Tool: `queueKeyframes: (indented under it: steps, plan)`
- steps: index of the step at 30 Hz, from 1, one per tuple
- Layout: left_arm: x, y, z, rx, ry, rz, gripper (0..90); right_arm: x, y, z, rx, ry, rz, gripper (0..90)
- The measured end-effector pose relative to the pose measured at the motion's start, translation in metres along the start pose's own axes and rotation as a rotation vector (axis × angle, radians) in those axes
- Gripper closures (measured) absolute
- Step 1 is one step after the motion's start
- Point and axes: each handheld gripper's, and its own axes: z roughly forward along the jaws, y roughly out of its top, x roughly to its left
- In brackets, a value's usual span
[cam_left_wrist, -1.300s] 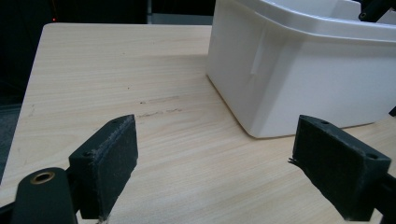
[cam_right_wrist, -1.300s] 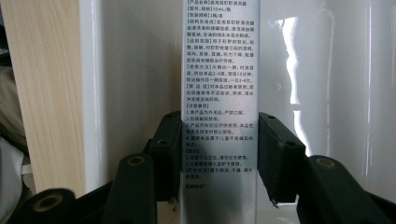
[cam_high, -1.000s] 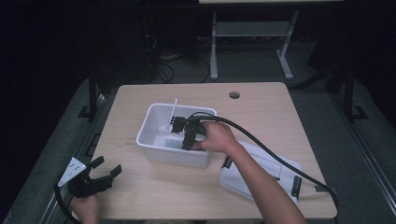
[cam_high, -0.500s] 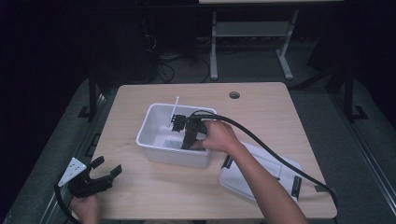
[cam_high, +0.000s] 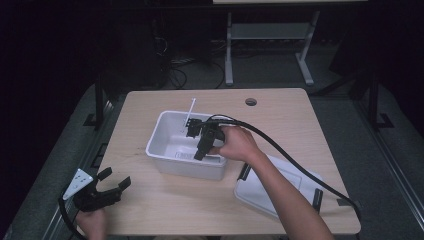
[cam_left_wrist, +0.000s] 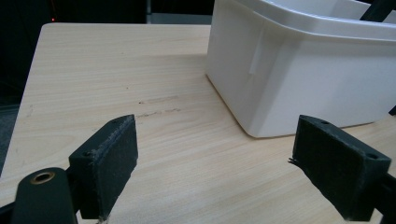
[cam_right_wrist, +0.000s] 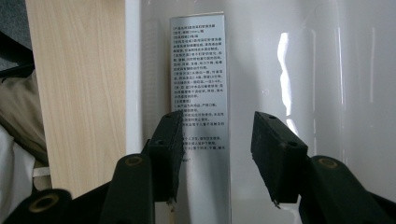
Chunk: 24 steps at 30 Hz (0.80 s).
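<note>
A silver box (cam_right_wrist: 200, 93) printed with small text is lying inside the white bin (cam_high: 165, 131) against its near wall. The right gripper (cam_right_wrist: 215, 154) is reaching into the bin, its jaws half open, one pad overlapping the box, not clamping it. The left gripper (cam_high: 114, 184) is resting wide open at the table (cam_high: 290, 120) corner, well apart. A lid (cam_high: 280, 185) is lying beside the bin.

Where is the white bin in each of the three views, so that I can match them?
High view: the white bin stands at the table's middle, with the right gripper reaching into it.
Left gripper view: its outer wall fills the upper right, beyond the open jaws.
Right gripper view: its inside lies behind the jaws.
Shared landmark: the light wooden table.
</note>
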Motion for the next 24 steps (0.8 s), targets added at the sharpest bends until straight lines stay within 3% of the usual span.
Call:
queueKeyframes:
  steps: [11,24]
  plan:
    - [-0.001,0.000,0.001,0.001,0.001,0.006,13.2,-0.001,-0.018,-0.023,-0.048,-0.018,0.025,53.8]
    - [-0.001,0.000,0.001,0.004,0.003,0.007,13.2,0.003,-0.037,-0.053,-0.063,-0.067,0.048,53.8]
